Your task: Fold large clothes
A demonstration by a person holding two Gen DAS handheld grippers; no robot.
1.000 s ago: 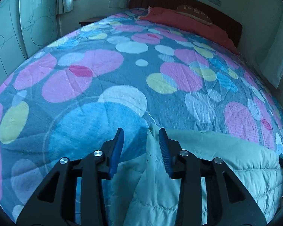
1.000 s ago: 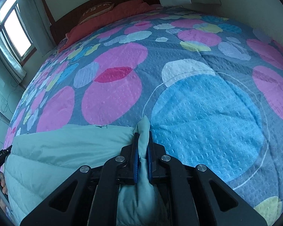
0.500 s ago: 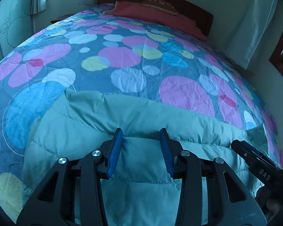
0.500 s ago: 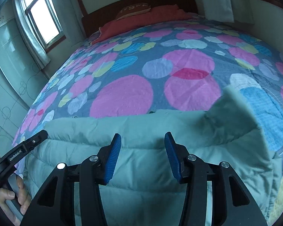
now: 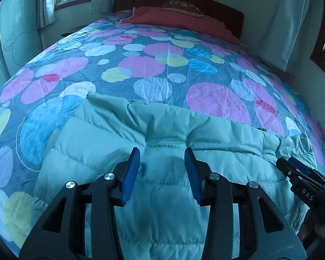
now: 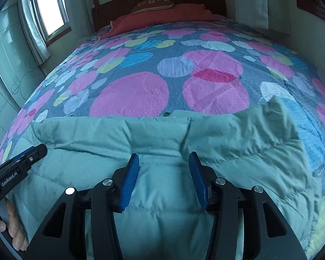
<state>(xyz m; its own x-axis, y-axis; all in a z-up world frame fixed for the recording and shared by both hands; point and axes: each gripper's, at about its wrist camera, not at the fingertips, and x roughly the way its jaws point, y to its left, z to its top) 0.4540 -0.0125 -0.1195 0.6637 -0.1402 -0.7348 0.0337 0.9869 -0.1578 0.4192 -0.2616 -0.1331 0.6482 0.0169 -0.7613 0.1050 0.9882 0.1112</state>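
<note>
On the bed: one pale green quilted jacket (image 5: 162,134) lies flat at the near end of the dotted bedspread (image 5: 145,65), its far edge in a folded-over band.
Left tool (image 5: 162,171): angled down over the jacket's middle; blue pads apart and opening, nothing pinched between them, cloth lying below the gap.
Right tool (image 6: 163,173): angled down likewise, pads apart at about the same width, holding nothing; jacket lies under and ahead of it.
Tools to each other: side by side; each shows at the edge of the other's view.
Hand (image 6: 13,227): fingers wrapped on the left tool's handle, low at the left of the right view.
Jacket corner (image 6: 279,117): sticks up at the right.
Count: two tools, one jacket, one red blanket (image 6: 162,15), one pillow (image 6: 156,3) by the headboard.
</note>
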